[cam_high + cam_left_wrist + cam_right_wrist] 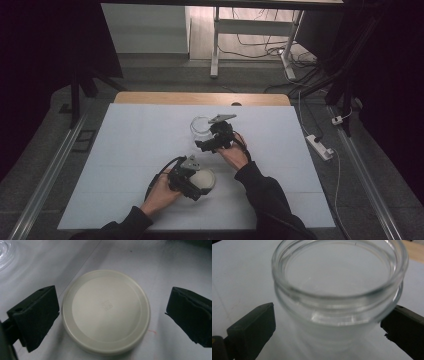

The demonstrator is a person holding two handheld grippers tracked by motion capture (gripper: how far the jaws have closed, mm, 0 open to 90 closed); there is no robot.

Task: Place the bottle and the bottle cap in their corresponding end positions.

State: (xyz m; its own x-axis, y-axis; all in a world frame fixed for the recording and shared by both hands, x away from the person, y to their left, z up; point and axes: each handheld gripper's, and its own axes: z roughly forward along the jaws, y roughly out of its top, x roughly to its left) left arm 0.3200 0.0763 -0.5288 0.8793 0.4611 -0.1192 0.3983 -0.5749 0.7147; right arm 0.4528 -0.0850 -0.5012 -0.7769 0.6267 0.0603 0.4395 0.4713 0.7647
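**Both Claws Open: One at the Lid, One at the Jar**

Forearms in dark sleeves enter from the bottom edge of the high view. Beyond them, the counter (130, 150) carries a white sheet over a wooden top. The glass jar (337, 290) stands upright and uncapped near the middle of the counter. The right claw (212, 144) is open, with one jaw on each side of the jar body; contact cannot be confirmed. The cream lid (106, 311) lies flat on the sheet, nearer the person and well apart from the jar. The left claw (197, 187) is open, its jaws spread to either side of the lid without touching it.
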